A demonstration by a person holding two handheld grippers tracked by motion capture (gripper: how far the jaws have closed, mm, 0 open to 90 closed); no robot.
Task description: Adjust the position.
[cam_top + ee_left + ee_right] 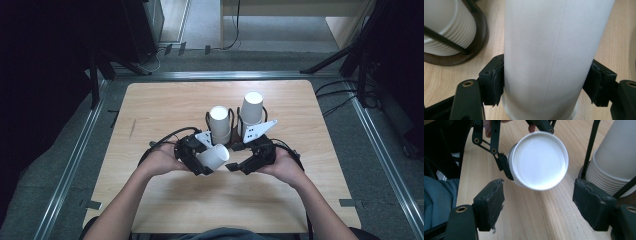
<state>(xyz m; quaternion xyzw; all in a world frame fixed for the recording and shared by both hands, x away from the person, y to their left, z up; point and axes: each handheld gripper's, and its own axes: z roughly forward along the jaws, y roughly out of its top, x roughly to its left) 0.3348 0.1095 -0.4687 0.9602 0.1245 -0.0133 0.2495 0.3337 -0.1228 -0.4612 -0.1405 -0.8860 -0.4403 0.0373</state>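
A white paper cup (215,156) lies on its side just above the table, and my left gripper (207,162) is shut on it. In the left gripper view both pads (495,82) press the cup's wall (549,50) near its rim. My right gripper (232,161) stands open just right of the cup, pointing at it. In the right gripper view the cup's round base (539,160) faces me beyond the open jaws of the right gripper (539,205), with nothing between them.
Two stacks of upside-down white cups (219,122) (251,112) stand in black wire holders behind the grippers, mid-table. One stack (614,162) is close at the right in the right gripper view, and one (446,25) shows at upper left in the left gripper view. The wooden table (165,105) has metal rails around it.
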